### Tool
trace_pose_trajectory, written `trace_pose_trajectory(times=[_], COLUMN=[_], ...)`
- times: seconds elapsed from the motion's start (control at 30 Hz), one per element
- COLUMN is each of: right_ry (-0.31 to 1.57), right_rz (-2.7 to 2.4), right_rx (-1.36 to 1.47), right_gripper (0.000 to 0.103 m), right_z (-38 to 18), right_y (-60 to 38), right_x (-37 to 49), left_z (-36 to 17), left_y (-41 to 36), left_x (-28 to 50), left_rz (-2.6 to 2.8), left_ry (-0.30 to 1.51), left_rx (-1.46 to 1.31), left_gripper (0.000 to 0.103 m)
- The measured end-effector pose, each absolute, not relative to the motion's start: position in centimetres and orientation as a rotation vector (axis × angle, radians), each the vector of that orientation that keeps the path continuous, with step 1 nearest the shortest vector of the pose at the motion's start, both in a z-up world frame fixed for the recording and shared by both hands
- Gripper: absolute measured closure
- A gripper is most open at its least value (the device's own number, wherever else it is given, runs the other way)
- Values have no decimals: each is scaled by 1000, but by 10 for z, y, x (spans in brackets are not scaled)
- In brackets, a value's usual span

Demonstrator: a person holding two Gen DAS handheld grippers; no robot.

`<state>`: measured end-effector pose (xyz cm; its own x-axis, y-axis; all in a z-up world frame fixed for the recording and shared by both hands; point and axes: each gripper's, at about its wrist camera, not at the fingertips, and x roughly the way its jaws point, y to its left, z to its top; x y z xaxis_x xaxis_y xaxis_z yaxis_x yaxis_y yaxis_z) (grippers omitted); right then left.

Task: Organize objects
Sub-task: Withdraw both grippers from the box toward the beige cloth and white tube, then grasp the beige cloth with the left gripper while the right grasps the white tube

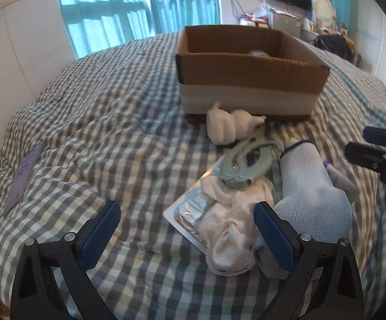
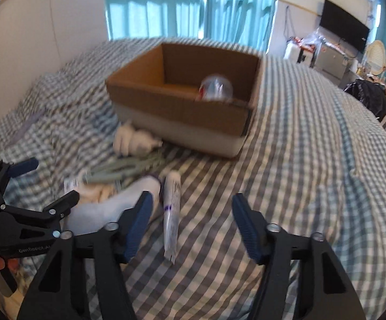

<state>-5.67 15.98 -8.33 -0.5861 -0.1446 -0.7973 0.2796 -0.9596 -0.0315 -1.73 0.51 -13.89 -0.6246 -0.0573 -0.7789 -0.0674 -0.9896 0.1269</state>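
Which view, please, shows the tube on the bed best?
The right wrist view: the tube lies unobstructed in full length between the open right tongs. In the left wrist view only part of the tube peeks out behind the glove.

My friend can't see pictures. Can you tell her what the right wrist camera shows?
The open right claw hovers over a checked bedspread, holding nothing, with a white tube lying between its fingers. Beyond sits an open cardboard box with a clear ball inside. Left are a white sock, other pale items, and the left claw.
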Motion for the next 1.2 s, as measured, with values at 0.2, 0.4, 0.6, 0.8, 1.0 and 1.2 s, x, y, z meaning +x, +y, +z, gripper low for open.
trace_pose_trajectory(times=[0.2,0.4,0.6,0.8,1.0,1.2], right_ry=[216,181,202,227,233,242], right_rz=[-2525,-2469,-2498,-2540,-2592,-2627], right_rx=[1357,1420,1382,1331,1256,1176], right_gripper=[59,78,88,88,88,89], right_z=[-108,-130,-121,-104,-79,-56], right_y=[151,150,149,154,161,158], right_x=[-66,-72,-66,-56,-44,-33], left_z=[-140,-150,-155,-148,-125,-101], left_y=[14,24,22,23,23,22], left_x=[-19,-21,-24,-16,-5,1], left_rz=[2714,2607,2568,2572,2605,2649], left_ry=[212,232,191,178,189,188], left_rx=[-1348,-1358,-1390,-1371,-1299,-1226], left_gripper=[27,31,76,88,89,89])
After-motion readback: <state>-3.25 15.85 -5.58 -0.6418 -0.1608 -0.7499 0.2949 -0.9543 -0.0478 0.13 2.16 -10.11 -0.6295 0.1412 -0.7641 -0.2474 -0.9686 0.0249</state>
